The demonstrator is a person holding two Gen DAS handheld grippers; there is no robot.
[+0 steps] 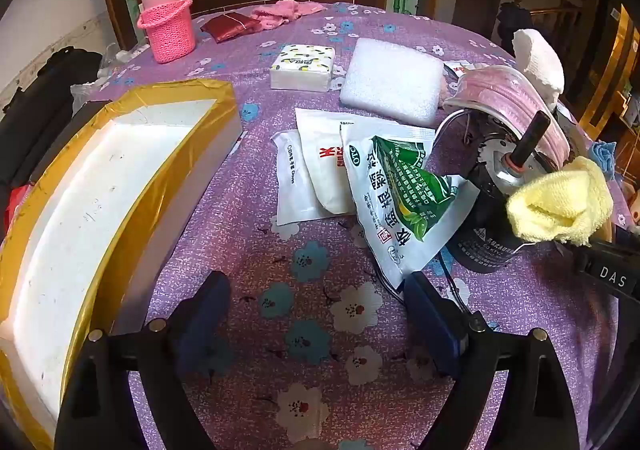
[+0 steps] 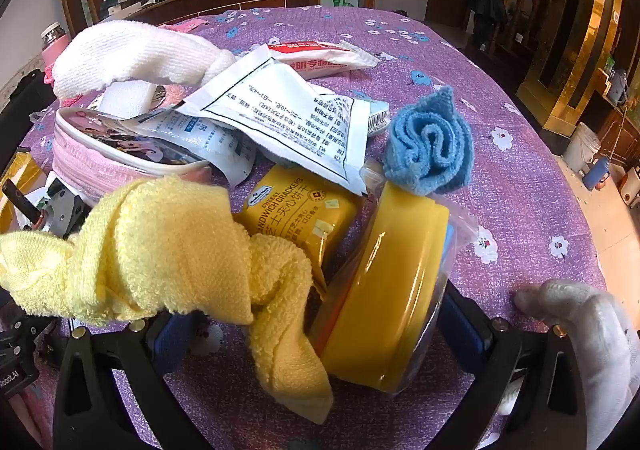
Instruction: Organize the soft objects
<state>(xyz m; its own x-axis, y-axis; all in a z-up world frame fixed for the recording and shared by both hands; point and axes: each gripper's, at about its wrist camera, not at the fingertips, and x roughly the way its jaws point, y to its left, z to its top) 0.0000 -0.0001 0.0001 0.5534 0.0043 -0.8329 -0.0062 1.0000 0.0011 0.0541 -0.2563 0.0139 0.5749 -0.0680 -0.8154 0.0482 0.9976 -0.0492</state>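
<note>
The right claw point(image 2: 316, 326) stands wide open and tipped down over the pile, with the tail of the knotted yellow towel point(image 2: 160, 250) and the bagged yellow sponge point(image 2: 384, 290) lying between its blue pads, neither one pinched as far as I can see; a white-gloved hand point(image 2: 592, 334) steadies the frame at its right side. That looks to me like a claw lined up to choose one soft thing out of a heap, jaws spread so the bulky towel will fit. Just beyond sit a yellow cracker packet point(image 2: 296, 206), a white printed sachet point(image 2: 288, 118) draped over it, a rolled blue cloth point(image 2: 430, 146) beside the sponge, and a white towel point(image 2: 132, 54) on top of a pink zip case point(image 2: 100, 158). The left claw point(image 1: 316, 310) is likewise wide open and empty, hovering over bare purple flowered cloth on the desk point(image 1: 248, 218), with a green-and-white sachet point(image 1: 400, 190) close to its right pad. To its left lies a white foam box point(image 1: 100, 190) edged in yellow tape, empty and open-topped, probably the place meant for the soft things. Farther off are a tissue pack point(image 1: 302, 66), a white foam pad point(image 1: 394, 78) and a pink knitted basket point(image 1: 170, 30).
</note>
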